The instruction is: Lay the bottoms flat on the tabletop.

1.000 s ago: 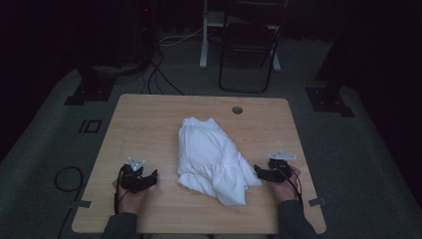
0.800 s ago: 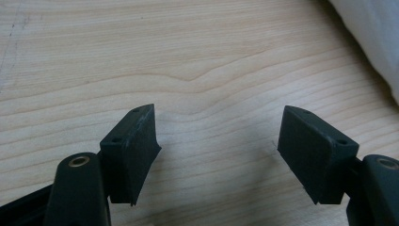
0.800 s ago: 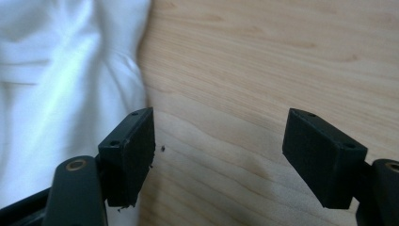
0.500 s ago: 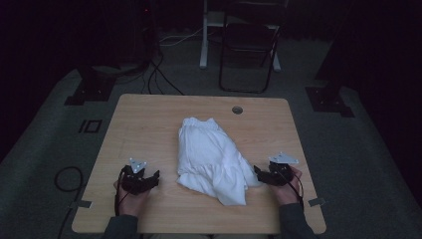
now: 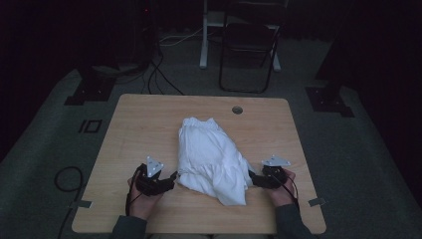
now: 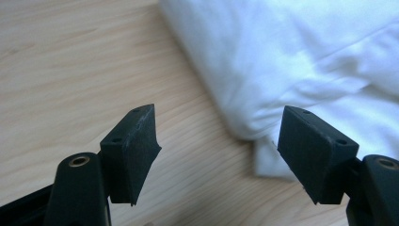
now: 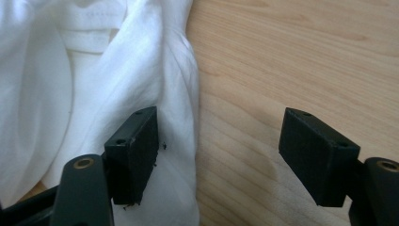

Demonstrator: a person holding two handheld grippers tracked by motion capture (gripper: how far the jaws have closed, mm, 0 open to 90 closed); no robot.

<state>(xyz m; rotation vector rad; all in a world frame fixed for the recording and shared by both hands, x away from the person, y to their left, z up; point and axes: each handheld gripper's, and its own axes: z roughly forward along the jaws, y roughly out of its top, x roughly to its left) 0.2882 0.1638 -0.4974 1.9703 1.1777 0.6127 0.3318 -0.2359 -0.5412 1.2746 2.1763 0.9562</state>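
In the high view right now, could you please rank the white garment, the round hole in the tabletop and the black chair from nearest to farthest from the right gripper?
1. White garment, just beside the right gripper, mid-table.
2. Round hole, near the table's far edge.
3. Black chair, on the floor beyond the table.

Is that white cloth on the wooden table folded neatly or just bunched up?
Bunched up: the white cloth lies in a loose rumpled heap on the wooden table, with uneven creases and ragged edges.
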